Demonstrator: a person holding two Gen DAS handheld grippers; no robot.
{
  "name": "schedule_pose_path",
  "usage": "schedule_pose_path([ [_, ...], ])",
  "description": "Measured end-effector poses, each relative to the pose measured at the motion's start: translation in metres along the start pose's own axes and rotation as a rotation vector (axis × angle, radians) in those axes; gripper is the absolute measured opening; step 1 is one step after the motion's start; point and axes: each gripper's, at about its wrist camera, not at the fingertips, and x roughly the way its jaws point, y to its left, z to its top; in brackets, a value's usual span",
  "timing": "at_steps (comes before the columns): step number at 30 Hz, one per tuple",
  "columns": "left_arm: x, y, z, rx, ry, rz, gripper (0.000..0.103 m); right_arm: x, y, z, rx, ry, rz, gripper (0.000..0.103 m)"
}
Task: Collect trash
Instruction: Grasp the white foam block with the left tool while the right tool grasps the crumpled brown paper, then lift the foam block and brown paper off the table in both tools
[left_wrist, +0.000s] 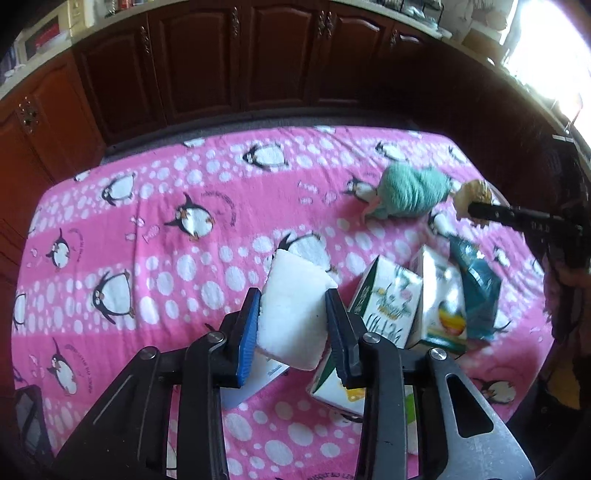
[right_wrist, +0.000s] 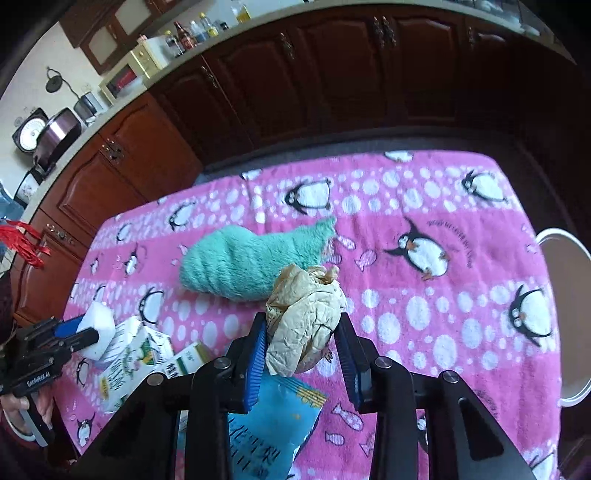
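Observation:
My left gripper (left_wrist: 293, 302) is shut on a white foam block (left_wrist: 291, 314) and holds it above the pink penguin cloth (left_wrist: 147, 221). It also shows in the right wrist view (right_wrist: 88, 332) with the block (right_wrist: 99, 328). My right gripper (right_wrist: 301, 328) is shut on a crumpled brown paper ball (right_wrist: 303, 317), seen far right in the left wrist view (left_wrist: 472, 199). Several milk cartons (left_wrist: 388, 299) and a blue snack bag (left_wrist: 476, 291) lie on the cloth. The bag lies under my right gripper (right_wrist: 273, 428).
A green fuzzy sock (right_wrist: 251, 258) lies mid-table, also in the left wrist view (left_wrist: 410, 190). A white bin rim (right_wrist: 565, 317) stands off the table's right edge. Dark wooden cabinets (left_wrist: 221, 66) run behind. A white card (left_wrist: 258, 380) lies under the left gripper.

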Motion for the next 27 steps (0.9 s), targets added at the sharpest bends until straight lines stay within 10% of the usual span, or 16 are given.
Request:
schedule_pose_path([
  [27, -0.009, -0.038, 0.000, -0.020, -0.045, 0.003, 0.032, -0.027, 0.024, -0.020, -0.082, -0.004, 0.034, 0.035],
])
